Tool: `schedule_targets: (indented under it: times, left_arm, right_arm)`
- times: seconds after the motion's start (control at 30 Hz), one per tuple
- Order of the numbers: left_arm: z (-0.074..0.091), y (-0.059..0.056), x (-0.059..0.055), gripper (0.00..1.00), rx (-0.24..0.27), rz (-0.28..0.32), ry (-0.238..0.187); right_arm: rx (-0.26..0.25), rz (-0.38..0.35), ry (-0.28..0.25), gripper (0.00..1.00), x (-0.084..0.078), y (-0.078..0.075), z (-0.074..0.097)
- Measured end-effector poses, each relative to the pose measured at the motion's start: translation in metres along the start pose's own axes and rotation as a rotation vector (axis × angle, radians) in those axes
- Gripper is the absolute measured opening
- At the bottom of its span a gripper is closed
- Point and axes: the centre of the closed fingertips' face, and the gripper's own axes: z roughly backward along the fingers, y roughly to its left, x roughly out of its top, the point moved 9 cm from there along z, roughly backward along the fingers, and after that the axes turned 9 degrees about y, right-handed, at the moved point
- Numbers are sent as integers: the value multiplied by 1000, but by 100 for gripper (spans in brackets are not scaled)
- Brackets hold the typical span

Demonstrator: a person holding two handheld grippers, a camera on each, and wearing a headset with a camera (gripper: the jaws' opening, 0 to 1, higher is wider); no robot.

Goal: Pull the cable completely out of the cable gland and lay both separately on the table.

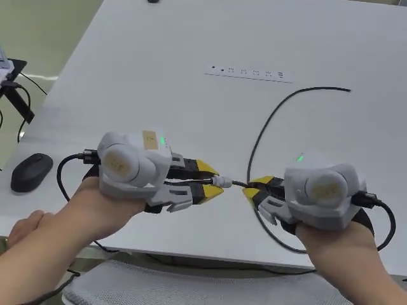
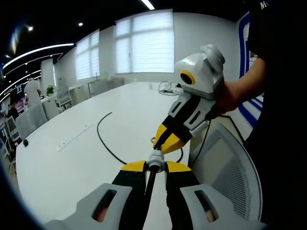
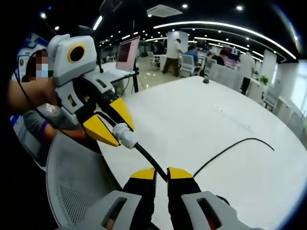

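My left gripper (image 1: 215, 182) is shut on a small white cable gland (image 1: 222, 182), which sits between its yellow tips (image 2: 155, 166). A black cable (image 1: 267, 127) runs out of the gland to my right gripper (image 1: 250, 187), which is shut on it a short way from the gland. In the right gripper view the gland (image 3: 123, 135) sits a short way ahead of my right gripper (image 3: 161, 173), with the cable (image 3: 235, 145) passing between the yellow tips. Beyond the right gripper the cable curves away across the white table (image 1: 191, 101). Both grippers hover near the table's front edge.
A white power strip (image 1: 248, 72) lies farther back on the table. A black mouse (image 1: 30, 171) rests at the left edge. A mesh chair seat (image 1: 191, 286) is below the front edge. Other desks and people stand far off.
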Motion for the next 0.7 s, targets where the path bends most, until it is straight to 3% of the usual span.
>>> schedule_targets:
  times: [0.53,0.7]
  left_arm:
    - [4,1,-1,15,8,-1,-11]
    - [1,-1,-1,15,4,-2,-6]
  right_arm:
    - [-3,-286,37,3,-33,-28,-5]
    - [-13,-264,35,3,-38,-27,-3]
